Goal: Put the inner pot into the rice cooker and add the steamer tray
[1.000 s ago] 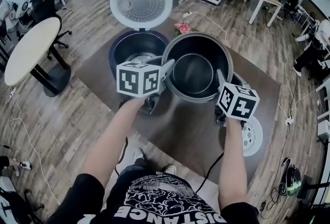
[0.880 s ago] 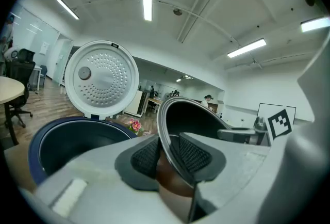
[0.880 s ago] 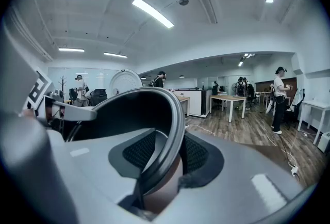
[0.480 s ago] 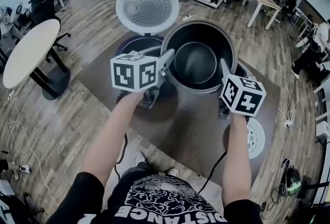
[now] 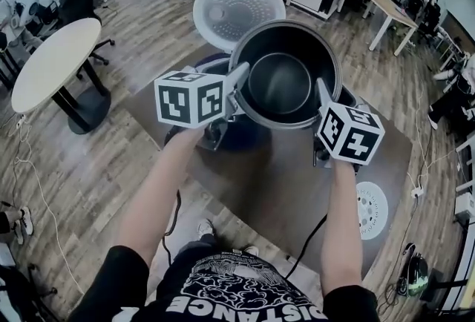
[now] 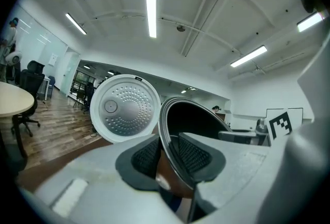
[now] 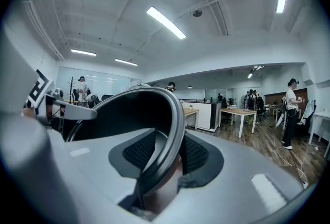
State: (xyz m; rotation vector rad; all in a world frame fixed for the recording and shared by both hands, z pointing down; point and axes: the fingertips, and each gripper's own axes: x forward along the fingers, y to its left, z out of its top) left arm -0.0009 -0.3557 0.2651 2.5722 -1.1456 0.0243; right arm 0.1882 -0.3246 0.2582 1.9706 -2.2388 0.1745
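The dark metal inner pot (image 5: 286,76) hangs in the air, held by its rim on both sides. My left gripper (image 5: 239,87) is shut on the pot's left rim (image 6: 166,135), which runs between its ribbed pads. My right gripper (image 5: 320,102) is shut on the right rim (image 7: 172,150) in the same way. The rice cooker (image 5: 237,131) stands on the brown table below and left of the pot, mostly hidden by it, with its round white lid (image 5: 237,12) standing open behind. A white perforated steamer tray (image 5: 372,209) lies flat on the table at the right.
The brown table (image 5: 282,179) carries a black power cord (image 5: 308,242) that runs off its near edge. A round white table (image 5: 52,64) stands on the wood floor at the left. Desks and people are far back in the room.
Both grippers have raised the inner pot and carried it away from me, up the picture. It now covers most of the cooker's opening, which showed beside it a second ago.
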